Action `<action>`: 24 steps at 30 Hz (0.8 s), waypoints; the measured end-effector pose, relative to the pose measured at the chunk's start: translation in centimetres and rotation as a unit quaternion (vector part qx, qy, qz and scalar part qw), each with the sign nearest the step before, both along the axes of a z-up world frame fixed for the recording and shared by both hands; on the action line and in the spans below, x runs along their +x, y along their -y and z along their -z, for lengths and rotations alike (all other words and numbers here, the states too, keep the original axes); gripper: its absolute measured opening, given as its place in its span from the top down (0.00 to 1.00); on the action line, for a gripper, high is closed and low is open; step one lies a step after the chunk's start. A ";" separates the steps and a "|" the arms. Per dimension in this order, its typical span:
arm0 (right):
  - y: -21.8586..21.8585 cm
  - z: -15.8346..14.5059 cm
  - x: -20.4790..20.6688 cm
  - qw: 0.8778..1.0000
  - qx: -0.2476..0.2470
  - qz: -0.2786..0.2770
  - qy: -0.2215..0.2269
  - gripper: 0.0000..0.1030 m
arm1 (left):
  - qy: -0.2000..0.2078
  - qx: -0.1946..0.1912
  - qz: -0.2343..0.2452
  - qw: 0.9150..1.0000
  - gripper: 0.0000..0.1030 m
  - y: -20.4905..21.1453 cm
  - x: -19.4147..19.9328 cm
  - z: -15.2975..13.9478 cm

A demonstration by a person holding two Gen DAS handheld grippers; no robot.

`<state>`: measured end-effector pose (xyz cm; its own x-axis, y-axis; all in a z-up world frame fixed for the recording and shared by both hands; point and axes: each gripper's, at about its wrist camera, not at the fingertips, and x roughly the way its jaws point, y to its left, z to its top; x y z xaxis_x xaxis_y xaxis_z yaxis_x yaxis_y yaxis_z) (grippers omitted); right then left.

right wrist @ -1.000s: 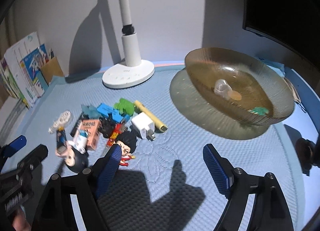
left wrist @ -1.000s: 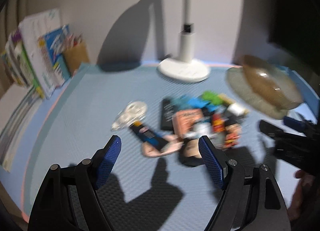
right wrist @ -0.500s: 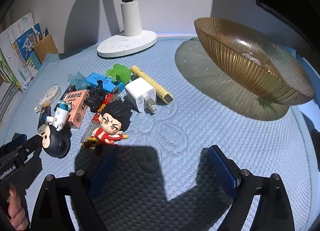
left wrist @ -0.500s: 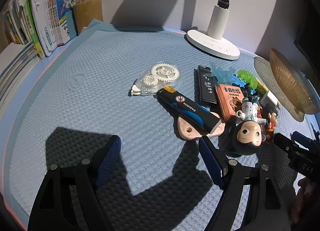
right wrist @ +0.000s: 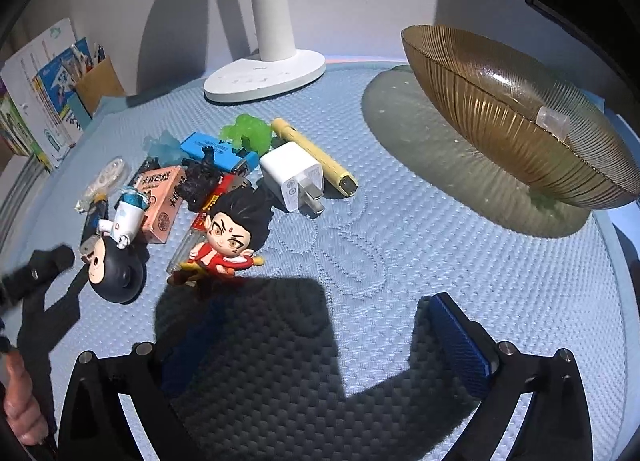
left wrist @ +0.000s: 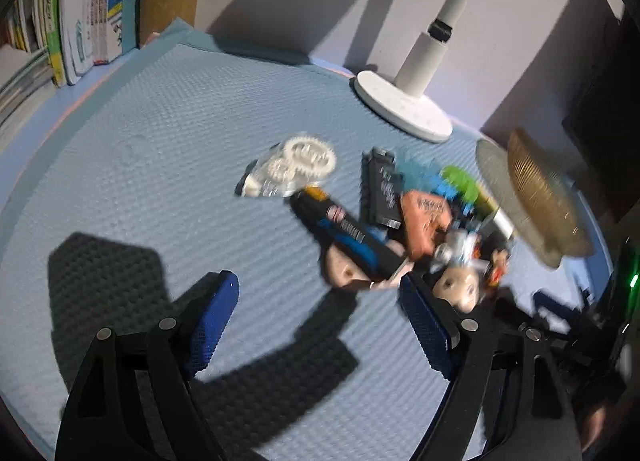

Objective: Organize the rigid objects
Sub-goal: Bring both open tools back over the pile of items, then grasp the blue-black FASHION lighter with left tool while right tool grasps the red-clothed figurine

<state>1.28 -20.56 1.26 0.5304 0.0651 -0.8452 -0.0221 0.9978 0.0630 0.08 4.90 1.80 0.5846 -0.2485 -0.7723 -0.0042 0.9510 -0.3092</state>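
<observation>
Now, bowl [right wrist: 520,133]: waits right of the pile, likely the drop spot.
Pile [right wrist: 208,189]: toys heaped left of bowl, unsorted.
Left gripper [left wrist: 320,325]: released, empty, facing pile.
Right gripper [right wrist: 320,345]: released, empty, nearest the red figure [right wrist: 224,237].

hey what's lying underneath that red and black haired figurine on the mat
The red figurine lies across a clear lighter with a red and yellow item behind its head. What else sits beneath its body is covered. The blue mat shows around it.
</observation>
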 end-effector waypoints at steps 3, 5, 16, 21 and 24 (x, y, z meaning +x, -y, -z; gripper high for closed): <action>0.5 -0.4 -0.4 1.000 0.013 0.007 0.012 0.00 | -0.016 0.039 0.007 0.999 0.24 1.6 2.0 -0.4; 0.9 -1.1 -0.9 0.999 0.023 0.011 0.031 0.00 | -0.031 0.040 0.011 0.999 0.29 2.3 3.2 0.1; -2.0 -2.1 -0.2 0.999 0.031 -0.037 -0.008 0.43 | -0.032 0.042 0.040 0.998 0.78 2.0 4.1 0.3; -2.6 -2.0 1.2 0.997 0.063 -0.034 -0.015 0.45 | -0.035 0.008 0.069 0.997 0.81 -1.8 3.3 0.6; -2.9 -1.9 1.9 0.996 0.081 -0.028 -0.020 0.45 | -0.034 0.019 0.077 0.996 0.81 -2.8 2.9 0.5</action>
